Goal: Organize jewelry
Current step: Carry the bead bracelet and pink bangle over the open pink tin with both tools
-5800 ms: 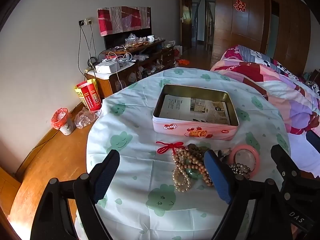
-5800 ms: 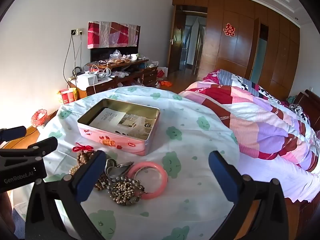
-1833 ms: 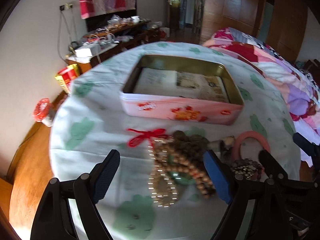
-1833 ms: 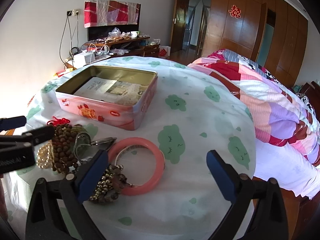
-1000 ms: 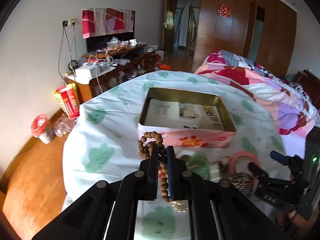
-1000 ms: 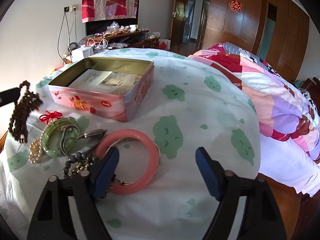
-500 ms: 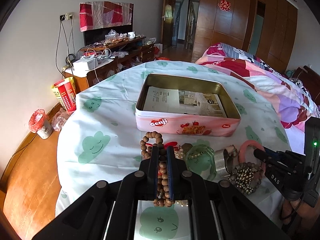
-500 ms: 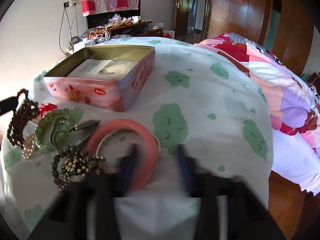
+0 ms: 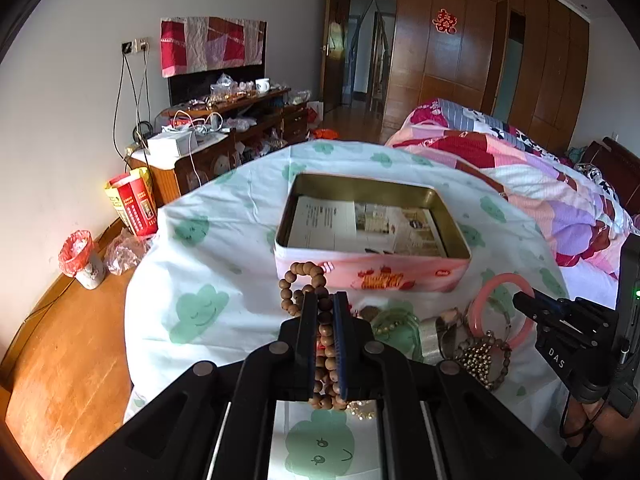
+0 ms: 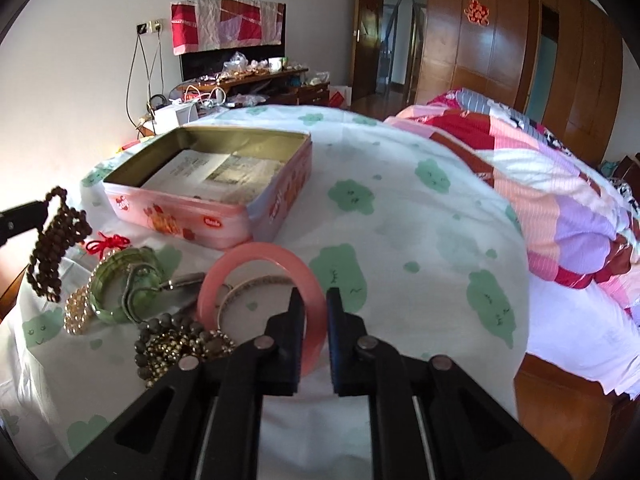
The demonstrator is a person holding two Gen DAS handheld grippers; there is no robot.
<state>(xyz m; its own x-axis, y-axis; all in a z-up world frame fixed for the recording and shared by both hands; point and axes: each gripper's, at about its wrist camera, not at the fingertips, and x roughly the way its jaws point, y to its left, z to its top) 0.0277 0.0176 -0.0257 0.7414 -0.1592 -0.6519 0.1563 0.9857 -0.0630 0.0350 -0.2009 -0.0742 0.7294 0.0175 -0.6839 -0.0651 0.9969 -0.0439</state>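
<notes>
My left gripper [image 9: 325,304] is shut on a wooden bead bracelet [image 9: 304,280] and holds it above the table, in front of the open pink tin [image 9: 372,268]. The bracelet [image 10: 56,236] also hangs at the left of the right wrist view. My right gripper [image 10: 314,300] is shut on the near rim of a pink bangle [image 10: 260,256] that lies on the cloth. A green bangle [image 10: 120,280], a pearl bracelet [image 10: 76,312], a dark bead cluster [image 10: 176,346] and a red knot [image 10: 108,244] lie beside it. The tin [image 10: 208,216] holds papers.
The round table has a white cloth with green cloud prints [image 10: 400,208]. A bed with a patchwork quilt [image 10: 560,184] stands close on the right. A cluttered cabinet [image 9: 224,140] and a small red bin [image 9: 80,252] stand at the left wall.
My right gripper has closed onto the pink bangle's rim. My left gripper still holds the wooden bead bracelet, now a little nearer the tin.
</notes>
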